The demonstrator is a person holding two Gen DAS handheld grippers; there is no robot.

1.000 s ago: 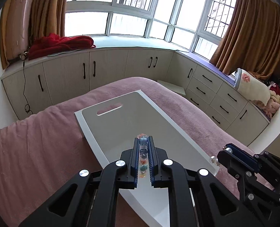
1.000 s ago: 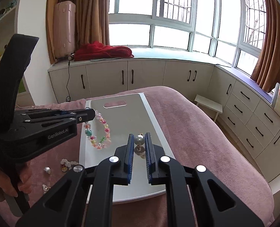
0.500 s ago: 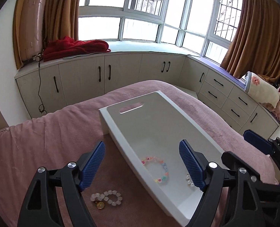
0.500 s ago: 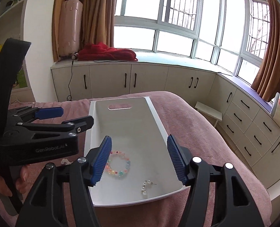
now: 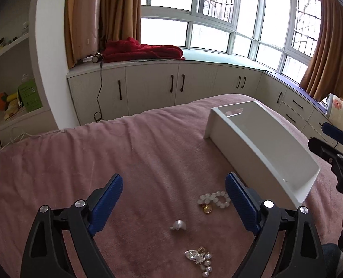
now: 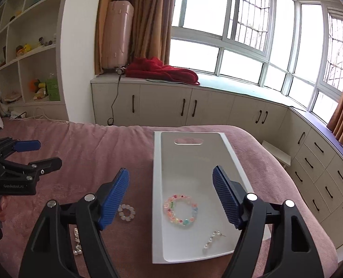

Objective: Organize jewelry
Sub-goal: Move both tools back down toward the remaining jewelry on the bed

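Note:
A white tray [image 6: 194,153] lies on the pink bedspread; it also shows in the left wrist view [image 5: 264,143]. Inside it lie a pastel bead bracelet [image 6: 180,210] and a pearl earring [image 6: 212,239]. My right gripper [image 6: 171,199] is open and empty above the tray's near left edge. My left gripper [image 5: 174,203] is open and empty over loose jewelry on the bedspread: a white bead bracelet [image 5: 214,200] with a gold charm [image 5: 207,208], a silver ring [image 5: 178,225] and a pearl brooch [image 5: 199,259]. The white bracelet shows in the right wrist view [image 6: 126,212] too.
The bed's far edge faces low white cabinets [image 5: 152,90] under a bay window. A red blanket [image 5: 143,49] and a pink suitcase [image 5: 85,20] sit on the window seat. Shelves [image 6: 20,53] stand at the left.
Both grippers opened and released the pastel bracelet and the pearl earring into the tray. My left gripper then swung left over the loose jewelry on the bedspread.

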